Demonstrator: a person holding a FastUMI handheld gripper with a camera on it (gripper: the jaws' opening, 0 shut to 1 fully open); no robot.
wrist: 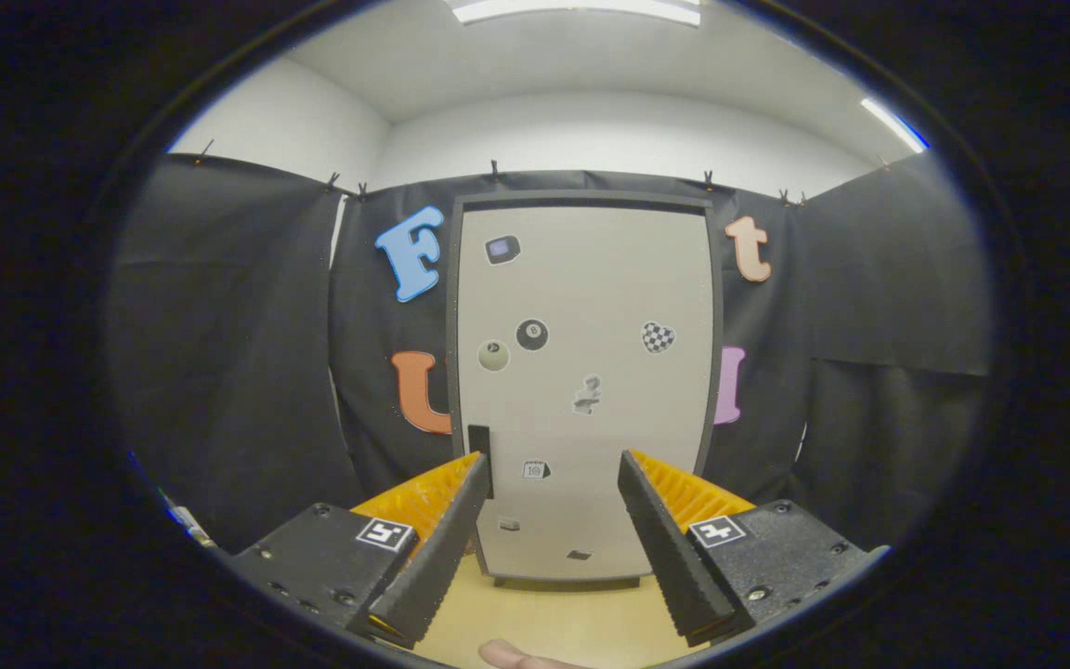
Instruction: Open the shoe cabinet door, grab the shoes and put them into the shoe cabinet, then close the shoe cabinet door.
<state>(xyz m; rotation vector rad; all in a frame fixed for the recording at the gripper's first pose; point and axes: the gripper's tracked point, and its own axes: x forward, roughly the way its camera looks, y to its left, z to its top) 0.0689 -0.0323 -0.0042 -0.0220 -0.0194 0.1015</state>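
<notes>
My tool (554,465) is spread wide and empty. The shoe cabinet door (586,390) stands closed at twelve o'clock, well beyond the fingers. I should aim for its dark handle (479,460) (near eleven o'clock), approaching squarely before pulling.

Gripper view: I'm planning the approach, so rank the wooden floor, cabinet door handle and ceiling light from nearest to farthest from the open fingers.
1. Wooden floor, directly under the gripper.
2. Door handle, ahead, on the closed cabinet door's left edge.
3. Ceiling light, overhead, beyond the cabinet.
</notes>
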